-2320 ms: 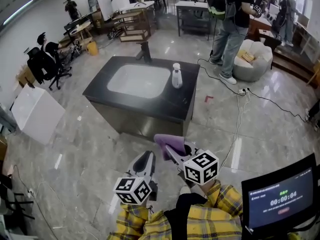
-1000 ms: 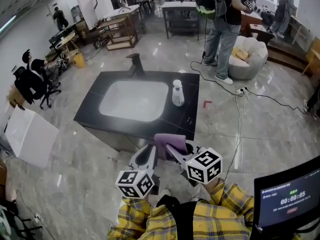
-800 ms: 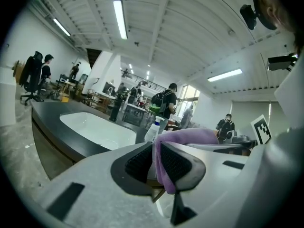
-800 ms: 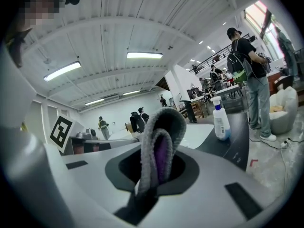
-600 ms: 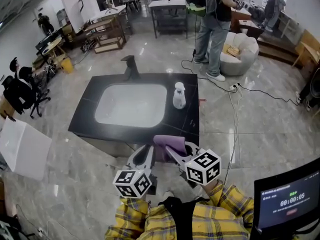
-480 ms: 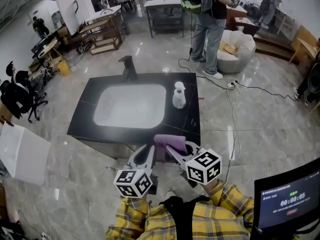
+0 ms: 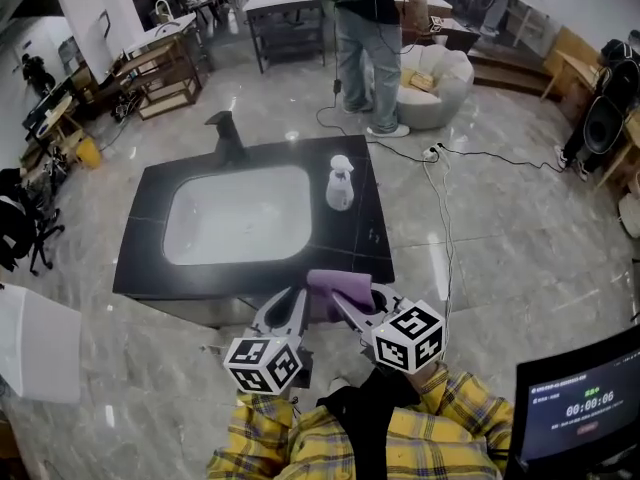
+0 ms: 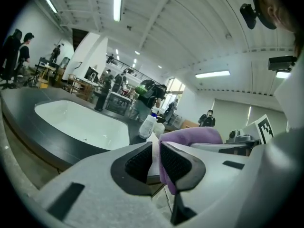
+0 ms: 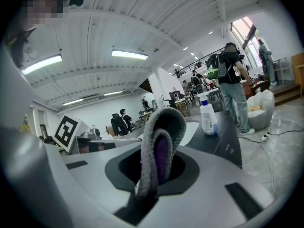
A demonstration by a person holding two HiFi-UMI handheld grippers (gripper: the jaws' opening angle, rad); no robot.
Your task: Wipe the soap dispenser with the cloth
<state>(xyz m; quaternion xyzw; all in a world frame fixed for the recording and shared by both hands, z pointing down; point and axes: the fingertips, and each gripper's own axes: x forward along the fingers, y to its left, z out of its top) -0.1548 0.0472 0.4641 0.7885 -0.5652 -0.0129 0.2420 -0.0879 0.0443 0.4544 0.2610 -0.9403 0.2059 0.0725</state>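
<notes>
My left tool [image 7: 290, 306] hangs just short of the near edge of the dark surface [image 7: 150, 260]. Its jaws stand a narrow gap apart, and in the left gripper view [image 8: 156, 158] nothing sits between them. Just beside it on the right, the purple cloth [image 7: 336, 286] is folded over and bulges out past the tips of my right tool [image 7: 352, 303]. In the right gripper view [image 9: 159, 167] those jaws are clamped on that fold [image 9: 160, 146]. On the surface beyond, a faucet [image 7: 226, 128] stands at the far edge behind the white basin [image 7: 238, 213]. The soap dispenser [image 7: 339, 185] stands upright just right of the basin, well apart from both tools and from the cloth.
</notes>
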